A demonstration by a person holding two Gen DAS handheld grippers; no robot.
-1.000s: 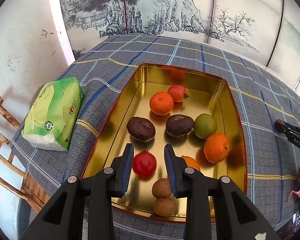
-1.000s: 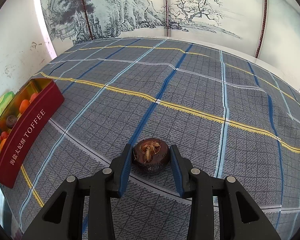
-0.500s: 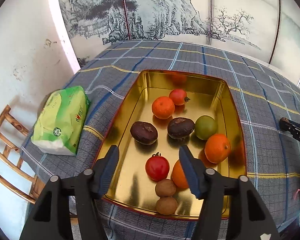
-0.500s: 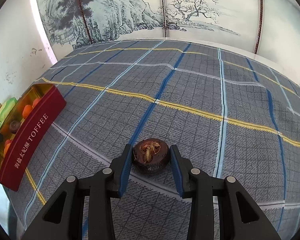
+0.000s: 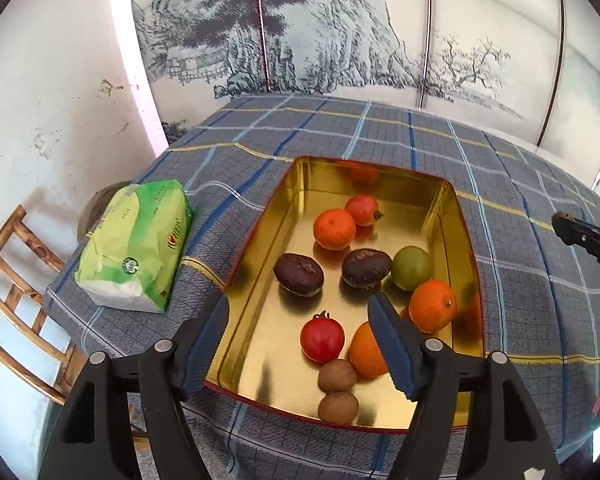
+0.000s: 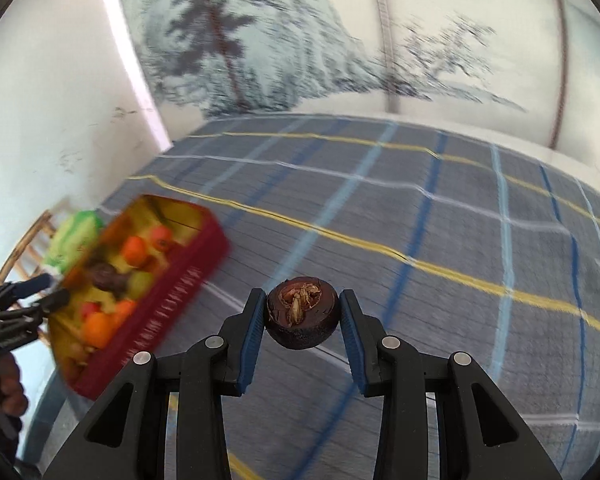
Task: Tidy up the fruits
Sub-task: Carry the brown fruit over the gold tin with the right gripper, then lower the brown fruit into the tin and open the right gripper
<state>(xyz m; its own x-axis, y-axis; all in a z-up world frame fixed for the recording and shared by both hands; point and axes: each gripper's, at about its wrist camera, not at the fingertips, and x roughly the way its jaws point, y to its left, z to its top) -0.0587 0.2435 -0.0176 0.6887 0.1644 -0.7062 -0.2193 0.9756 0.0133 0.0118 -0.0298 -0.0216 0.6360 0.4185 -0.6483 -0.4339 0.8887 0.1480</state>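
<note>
A gold tin tray point(image 5: 466, 240) with red outer walls holds several fruits: a red tomato point(image 5: 322, 339), oranges point(image 5: 334, 229), two dark brown fruits point(image 5: 298, 274), a green fruit point(image 5: 412, 268) and two kiwis point(image 5: 337, 376). My left gripper point(image 5: 300, 344) is open and empty, above the tray's near end. My right gripper point(image 6: 302, 322) is shut on a dark brown mangosteen point(image 6: 302, 316) and holds it above the cloth, right of the tray point(image 6: 172, 292). Its tip shows at the right of the left wrist view point(image 5: 580, 232).
A green tissue pack point(image 5: 136, 246) lies left of the tray on the plaid tablecloth point(image 5: 540, 280). A wooden chair point(image 5: 12, 300) stands at the table's left edge. A painted screen stands behind the table.
My left gripper opened wide off the red tomato and drew back. My right gripper lifted the mangosteen off the cloth and swung left toward the tray.
</note>
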